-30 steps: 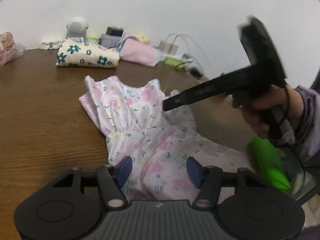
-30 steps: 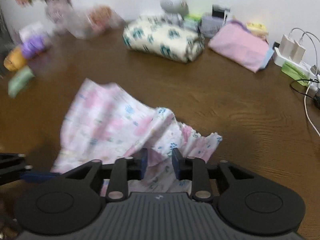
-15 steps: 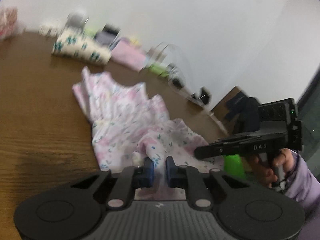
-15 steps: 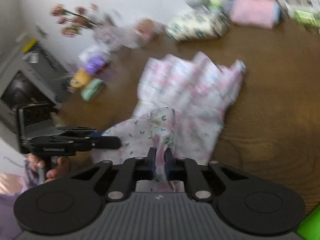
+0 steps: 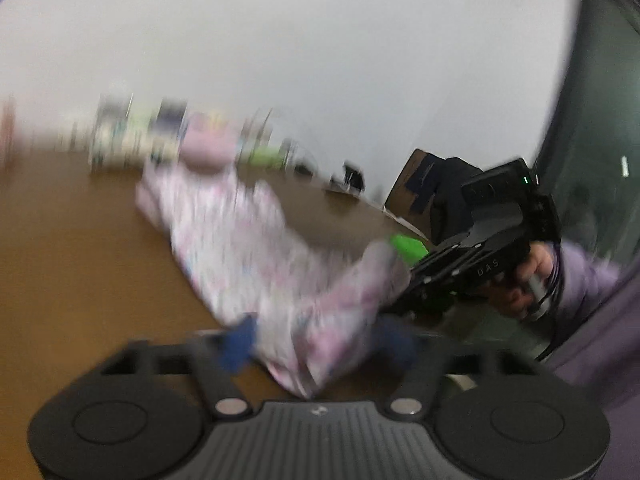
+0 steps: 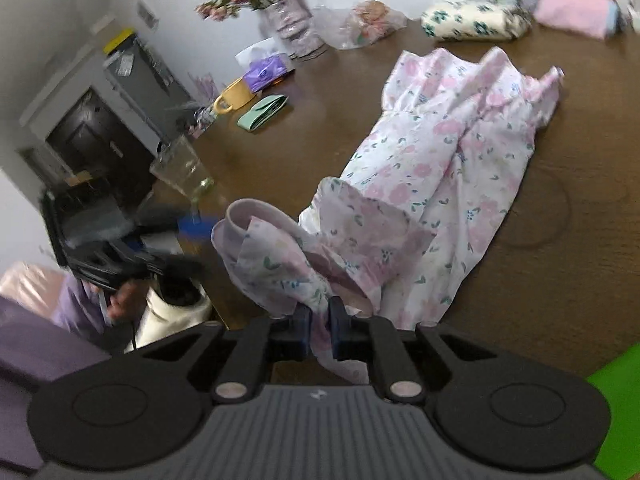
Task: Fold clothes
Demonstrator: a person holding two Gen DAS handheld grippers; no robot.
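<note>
Pink floral cotton dress (image 6: pixel 452 148) lies lengthwise on brown wooden bench (image 6: pixel 560 280), bodice toward far clutter, hem end lifted at near edge. Right hand-held gripper (image 6: pixel 318 330): jaws nearly closed, pinching hem fabric. Left hand-held gripper (image 5: pixel 316 344): jaws have just been opening, now wide, hem draped between blue pads without contact; view blurred. Judgement: re-grip opposite hem corner with left before carrying fold toward bodice; keep both corners level, fabric taut, avoid dragging skirt sideways.

We are seeing the dress (image 6: pixel 448 160) lying across the table's (image 6: pixel 580 264) middle, folded clothes (image 6: pixel 472 24) sitting along its far edge, and a mug (image 6: pixel 234 96) sitting near its left edge.
</note>
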